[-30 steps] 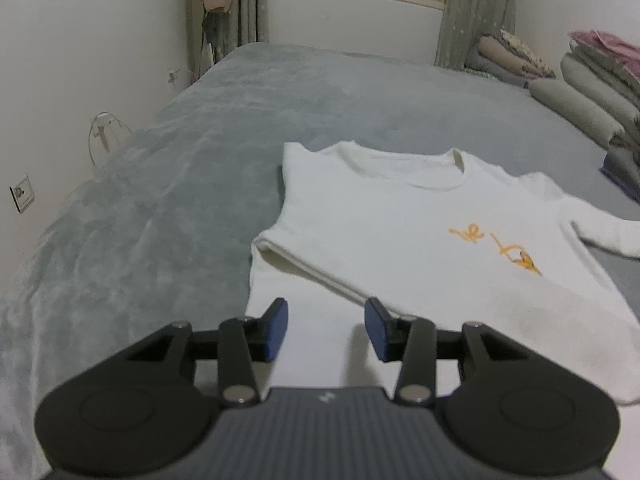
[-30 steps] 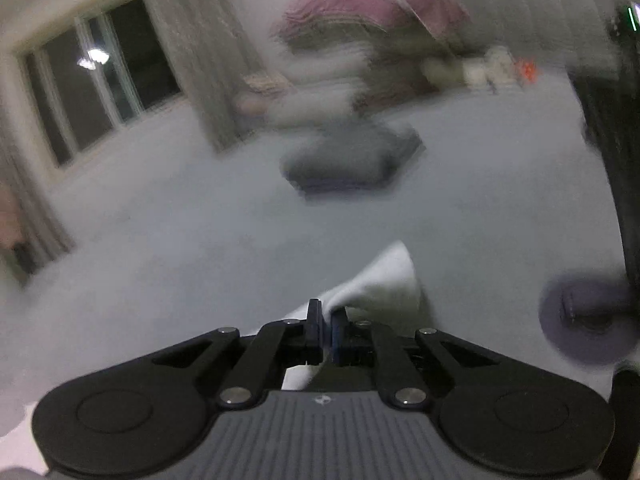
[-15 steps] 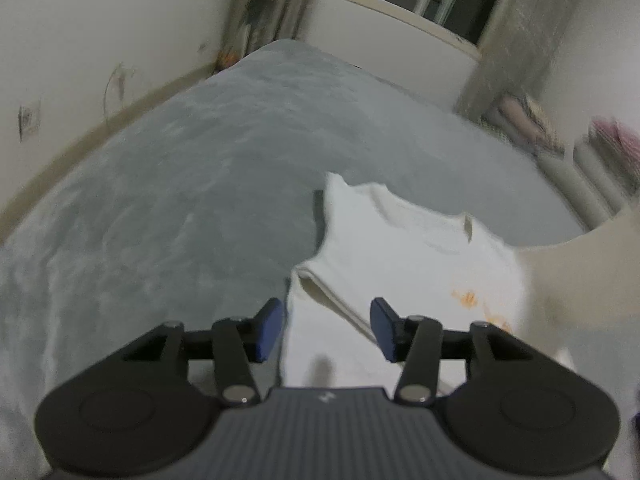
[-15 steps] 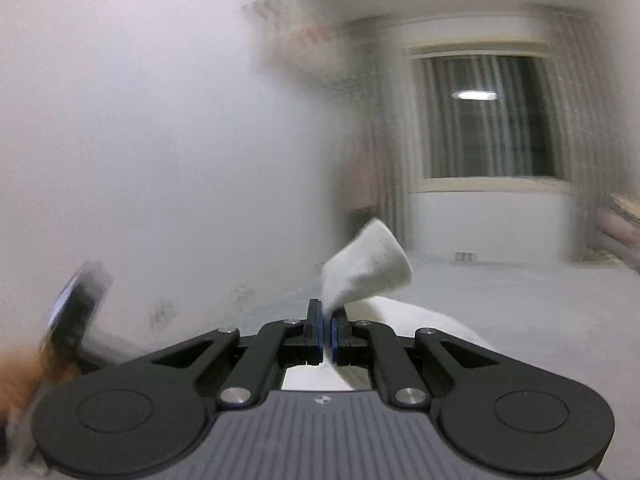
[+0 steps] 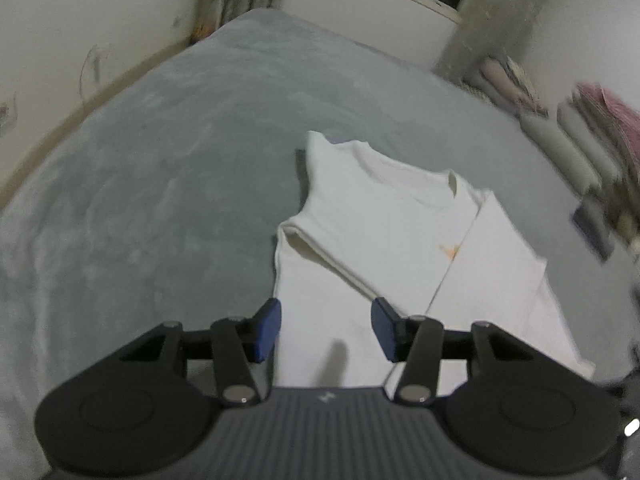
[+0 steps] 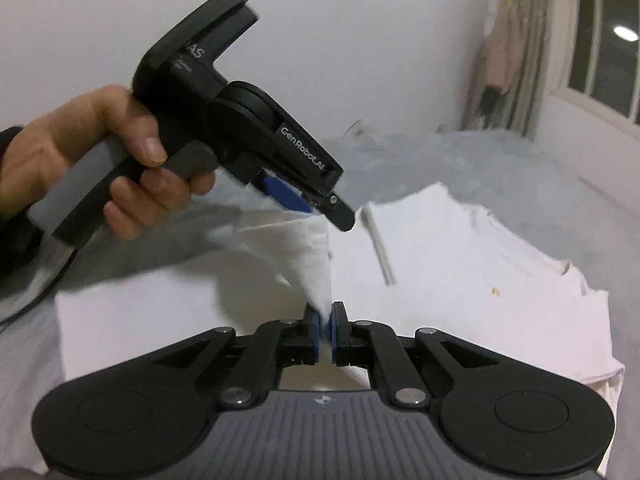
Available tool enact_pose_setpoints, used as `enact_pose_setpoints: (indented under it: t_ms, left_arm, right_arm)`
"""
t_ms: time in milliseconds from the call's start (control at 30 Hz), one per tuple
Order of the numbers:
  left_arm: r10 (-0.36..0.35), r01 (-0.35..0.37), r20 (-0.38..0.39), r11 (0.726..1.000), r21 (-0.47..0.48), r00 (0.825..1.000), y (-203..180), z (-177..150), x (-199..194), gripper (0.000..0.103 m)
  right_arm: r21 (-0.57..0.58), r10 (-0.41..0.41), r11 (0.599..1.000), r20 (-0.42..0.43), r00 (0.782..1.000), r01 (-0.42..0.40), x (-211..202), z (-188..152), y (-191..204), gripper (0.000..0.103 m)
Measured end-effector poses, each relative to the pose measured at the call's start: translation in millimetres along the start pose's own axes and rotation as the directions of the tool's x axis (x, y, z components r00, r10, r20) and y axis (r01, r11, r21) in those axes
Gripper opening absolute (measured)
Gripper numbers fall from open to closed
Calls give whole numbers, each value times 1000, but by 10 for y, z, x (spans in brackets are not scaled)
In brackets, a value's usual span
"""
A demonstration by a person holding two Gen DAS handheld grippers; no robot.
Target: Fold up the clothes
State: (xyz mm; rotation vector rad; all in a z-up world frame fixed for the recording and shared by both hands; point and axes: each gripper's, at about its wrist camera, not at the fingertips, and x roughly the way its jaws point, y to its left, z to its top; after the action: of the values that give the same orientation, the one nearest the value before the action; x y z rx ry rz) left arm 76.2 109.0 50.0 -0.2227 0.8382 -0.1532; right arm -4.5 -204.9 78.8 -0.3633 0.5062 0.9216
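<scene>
A white long-sleeved shirt [image 5: 384,216] with an orange print lies flat on the grey bedspread [image 5: 160,168]. Its left sleeve is folded in, and its right side lies folded over most of the print. My left gripper [image 5: 326,332] hovers open above the shirt's lower part with nothing between its fingers. In the right wrist view, my right gripper [image 6: 326,320] is shut on the sleeve end [image 6: 316,268], a white strip rising from its pads above the shirt [image 6: 460,264]. The left gripper [image 6: 316,208] hangs there too, just past the sleeve and held by a hand [image 6: 100,160].
Rolled and stacked blankets [image 5: 580,140] line the bed's right side below a curtain [image 5: 492,12]. A wall runs close along the bed's left edge. A dark cable [image 6: 36,300] trails from the left gripper's handle. A pink garment [image 6: 500,60] hangs by the window.
My right gripper has swung the sleeve from the bed's right side over the shirt, whose right side now covers most of the print. The left gripper stayed open and tilted slightly.
</scene>
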Motion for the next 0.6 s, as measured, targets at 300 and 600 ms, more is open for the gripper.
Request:
enact_pose_setpoints:
  t_ms: [300,600]
  left_arm:
    - [30,-30,6,993,113,1000,-200,-70,-39,47]
    - [81,-80,5,977,197,997,-408,-216,13,48]
  right_arm:
    - [92,194,977,-11,981,-192,-281,-160,-452,22]
    - [130,135,985,-153,979,-116,183,-152,-227,27]
